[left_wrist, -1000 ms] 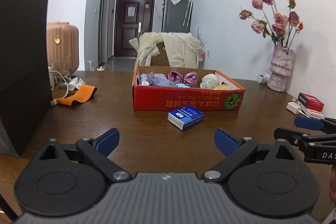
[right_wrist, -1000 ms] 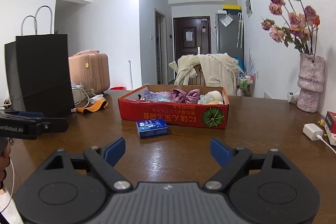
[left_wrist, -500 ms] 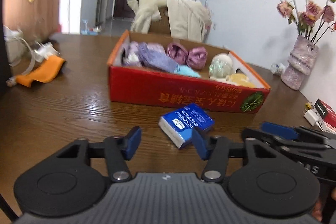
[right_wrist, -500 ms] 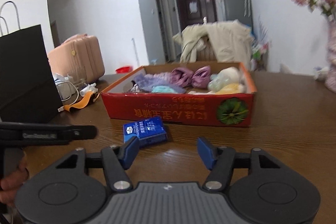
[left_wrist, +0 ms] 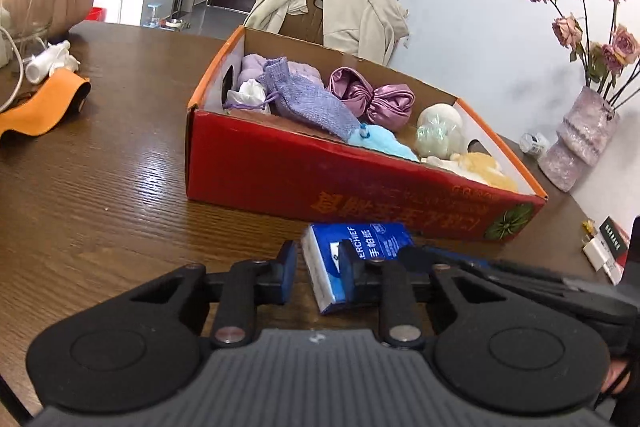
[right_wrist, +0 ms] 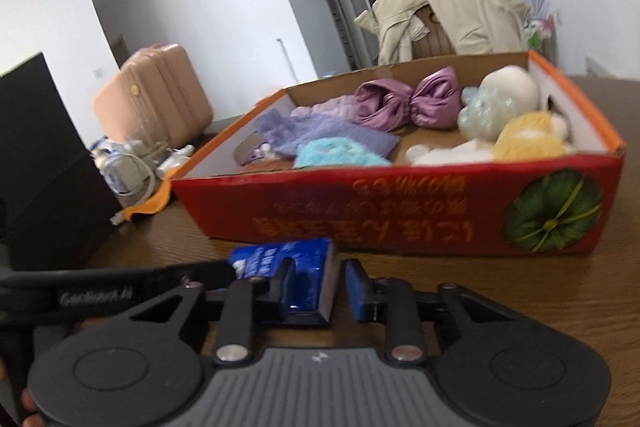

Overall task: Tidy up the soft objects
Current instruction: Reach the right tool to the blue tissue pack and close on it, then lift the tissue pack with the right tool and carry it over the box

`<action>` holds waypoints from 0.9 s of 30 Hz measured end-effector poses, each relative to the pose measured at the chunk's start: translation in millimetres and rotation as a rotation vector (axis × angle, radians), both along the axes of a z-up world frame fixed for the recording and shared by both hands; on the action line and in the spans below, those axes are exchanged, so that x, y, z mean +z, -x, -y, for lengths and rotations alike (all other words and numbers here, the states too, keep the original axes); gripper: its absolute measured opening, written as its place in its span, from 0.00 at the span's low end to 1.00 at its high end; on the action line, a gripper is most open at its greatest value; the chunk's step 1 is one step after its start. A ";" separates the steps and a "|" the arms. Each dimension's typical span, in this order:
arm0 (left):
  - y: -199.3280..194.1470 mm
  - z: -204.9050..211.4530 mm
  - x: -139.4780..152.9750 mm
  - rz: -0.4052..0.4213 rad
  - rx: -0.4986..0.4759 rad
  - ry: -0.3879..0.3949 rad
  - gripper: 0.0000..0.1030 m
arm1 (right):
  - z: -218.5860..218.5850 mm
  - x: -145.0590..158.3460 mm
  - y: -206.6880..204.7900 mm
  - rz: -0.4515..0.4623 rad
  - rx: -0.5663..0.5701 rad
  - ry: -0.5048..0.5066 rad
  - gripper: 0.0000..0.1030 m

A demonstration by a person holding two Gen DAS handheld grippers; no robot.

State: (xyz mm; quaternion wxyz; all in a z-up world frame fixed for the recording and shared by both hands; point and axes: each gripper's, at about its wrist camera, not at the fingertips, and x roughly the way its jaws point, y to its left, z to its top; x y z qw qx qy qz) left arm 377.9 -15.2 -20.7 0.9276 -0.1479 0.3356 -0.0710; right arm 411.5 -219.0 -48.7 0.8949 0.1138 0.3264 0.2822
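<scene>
A blue tissue pack (left_wrist: 360,255) lies on the wooden table just in front of a red cardboard box (left_wrist: 340,183). The box holds soft things: a lilac knitted pouch (left_wrist: 308,99), a shiny purple bundle (left_wrist: 372,99), a light blue plush (left_wrist: 380,143), a pale ball and a yellow plush. My left gripper (left_wrist: 318,267) is narrowed but open, its fingers around the pack's near left end. My right gripper (right_wrist: 318,287) is also narrowed, with the pack (right_wrist: 296,267) between its fingers, a gap on the right side. The box (right_wrist: 400,223) fills the right wrist view.
An orange strap (left_wrist: 40,107) and white cables lie at the left of the table. A black paper bag (right_wrist: 40,167) stands left, a pink suitcase (right_wrist: 156,103) behind. A vase of dried roses (left_wrist: 584,139) and small boxes sit at the right. A chair with a coat stands behind the box.
Both grippers moved forward and down to the tissue pack. Their jaws narrowed from wide open to close around the pack.
</scene>
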 end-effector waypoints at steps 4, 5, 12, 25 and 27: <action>-4.6 0.1 -1.8 0.002 -0.020 0.028 0.23 | 5.9 -4.5 -9.1 -0.069 0.006 -0.101 0.24; -4.4 0.3 -3.0 0.005 -0.020 0.030 0.23 | 7.5 -6.7 -12.5 -0.082 0.004 -0.118 0.24; -4.4 -3.8 -10.0 0.013 -0.010 0.071 0.24 | 3.1 -12.3 -13.4 -0.070 -0.007 -0.122 0.24; 94.6 22.3 20.8 0.083 -0.053 0.081 0.21 | 16.0 25.8 89.1 0.040 -0.096 -0.059 0.19; 113.6 28.6 30.3 0.106 -0.074 0.077 0.21 | 22.6 32.6 114.9 0.066 -0.114 -0.060 0.19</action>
